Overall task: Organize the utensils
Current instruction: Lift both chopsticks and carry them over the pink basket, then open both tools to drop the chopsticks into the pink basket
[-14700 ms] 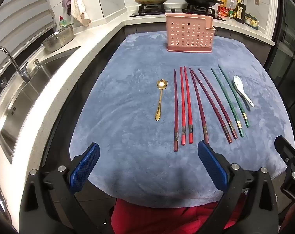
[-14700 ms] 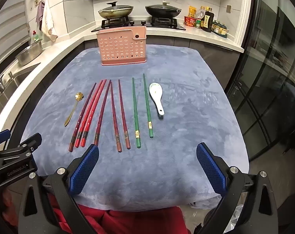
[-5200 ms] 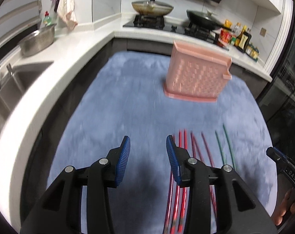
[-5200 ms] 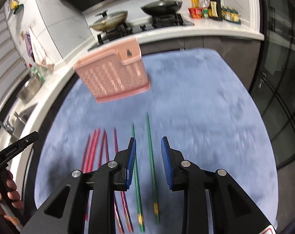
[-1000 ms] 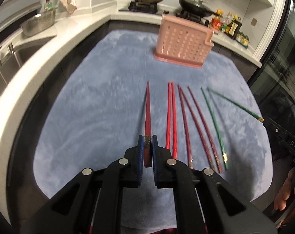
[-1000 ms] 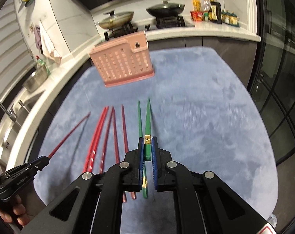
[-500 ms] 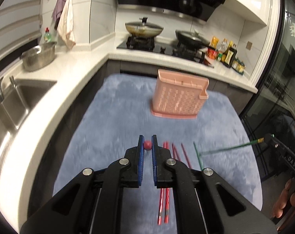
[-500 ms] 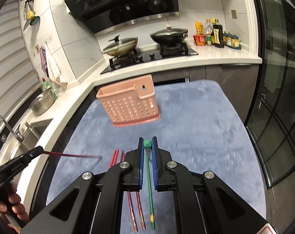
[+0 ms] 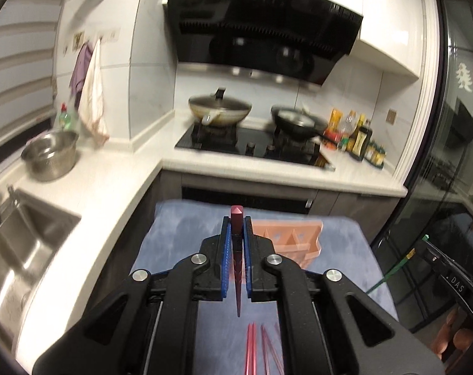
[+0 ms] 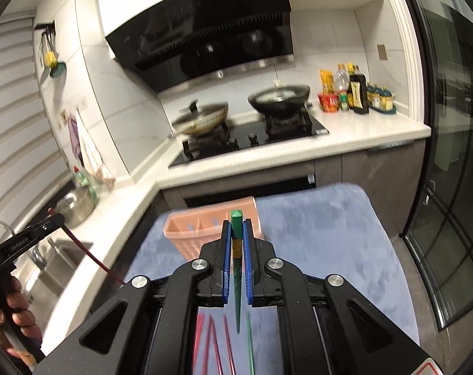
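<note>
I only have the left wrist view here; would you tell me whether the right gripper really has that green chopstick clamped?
Observer: Yes, the right gripper is shut on the green chopstick near its thick end, tip pointing down.
Operator: Thank you. Is its partner on the cloth?
Observer: A second green chopstick lies on the blue cloth, below the gripper.
Operator: How does my red one look from there?
Observer: The red chopstick slants down from the left gripper towards the cloth's edge.
</note>
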`<state>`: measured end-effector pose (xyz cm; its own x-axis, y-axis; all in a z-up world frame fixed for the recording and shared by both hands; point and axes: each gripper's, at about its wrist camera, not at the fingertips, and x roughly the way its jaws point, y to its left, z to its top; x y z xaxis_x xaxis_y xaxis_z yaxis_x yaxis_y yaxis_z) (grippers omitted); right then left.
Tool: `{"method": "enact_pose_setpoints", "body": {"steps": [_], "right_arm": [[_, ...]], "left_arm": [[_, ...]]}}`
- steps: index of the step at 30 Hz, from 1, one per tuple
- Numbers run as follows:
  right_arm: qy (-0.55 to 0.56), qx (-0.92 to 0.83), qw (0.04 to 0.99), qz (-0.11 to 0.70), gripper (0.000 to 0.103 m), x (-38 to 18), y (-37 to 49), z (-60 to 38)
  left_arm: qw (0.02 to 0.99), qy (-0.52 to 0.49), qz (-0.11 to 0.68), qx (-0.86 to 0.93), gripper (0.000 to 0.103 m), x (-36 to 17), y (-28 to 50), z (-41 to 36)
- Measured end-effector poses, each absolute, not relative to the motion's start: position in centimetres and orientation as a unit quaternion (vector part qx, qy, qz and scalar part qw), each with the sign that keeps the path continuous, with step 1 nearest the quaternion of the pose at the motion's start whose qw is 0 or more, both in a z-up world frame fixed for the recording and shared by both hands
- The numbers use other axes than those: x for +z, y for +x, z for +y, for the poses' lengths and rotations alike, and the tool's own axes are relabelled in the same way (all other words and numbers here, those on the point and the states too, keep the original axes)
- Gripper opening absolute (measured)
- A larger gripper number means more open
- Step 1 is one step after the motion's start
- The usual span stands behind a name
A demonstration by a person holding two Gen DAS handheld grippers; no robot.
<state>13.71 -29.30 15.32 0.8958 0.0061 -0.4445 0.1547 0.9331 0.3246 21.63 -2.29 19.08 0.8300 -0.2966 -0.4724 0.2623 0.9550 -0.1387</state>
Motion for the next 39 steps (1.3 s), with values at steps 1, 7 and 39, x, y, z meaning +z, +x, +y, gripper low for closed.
{"method": "enact_pose_setpoints", "body": {"steps": [1,7,39], "right_arm": [[0.181,-0.037,0.959,0.217,0.007,16.0,14.2,-29.4],[0.195,-0.027,0.965,0.171,0.007,19.9,18.3,-30.5],[0.166,-0.056,0.952,0.253,0.021,12.3,28.9,-29.3]], "left_arm": [[0.958,-0.035,0.245,-0.147,0.007,19.7,22.2,-2.6],[0.965,-0.052,0.208,-0.154,0.007,23.1,25.3,-3.9],[0.943,-0.067,0.301,-0.12,0.037,14.7,35.8,-5.7]]}}
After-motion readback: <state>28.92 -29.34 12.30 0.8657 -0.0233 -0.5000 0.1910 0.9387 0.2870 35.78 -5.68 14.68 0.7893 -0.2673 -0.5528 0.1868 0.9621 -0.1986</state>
